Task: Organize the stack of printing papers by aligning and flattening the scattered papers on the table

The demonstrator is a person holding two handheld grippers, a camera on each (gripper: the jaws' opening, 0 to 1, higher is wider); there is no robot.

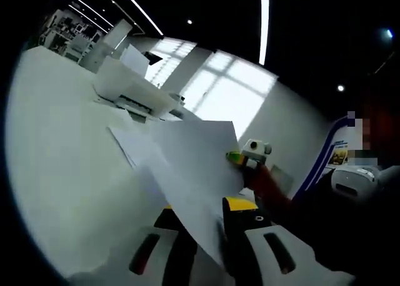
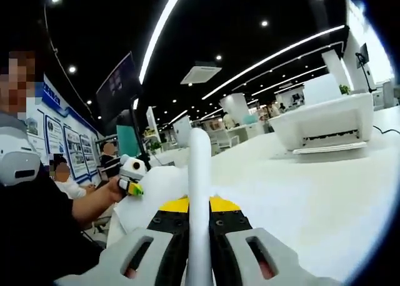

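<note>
Left gripper view shows the left gripper (image 1: 200,245) with its jaws closed on the near edge of the papers (image 1: 194,167), which are lifted off the white table (image 1: 56,173) and stand tilted between the two hands; the sheets fan out a little at the far corner, so they are not yet aligned; behind them a white printer (image 1: 134,86) sits on the table, well apart. From the right the other gripper comes into this view, holding the opposite edge of the same sheets. Right gripper view shows the right gripper (image 2: 199,236) clamped on the papers seen edge-on, a thin white band rising between its jaws; the left gripper is at the left there, held by a hand (image 2: 115,189). I judge the step is to square the stack; to do it well both grips should be loosened only a little, the lower edge tapped down on the table so the sheets slide level; then the stack is laid flat. If one grip opens too much, loose sheets can slip out.
</note>
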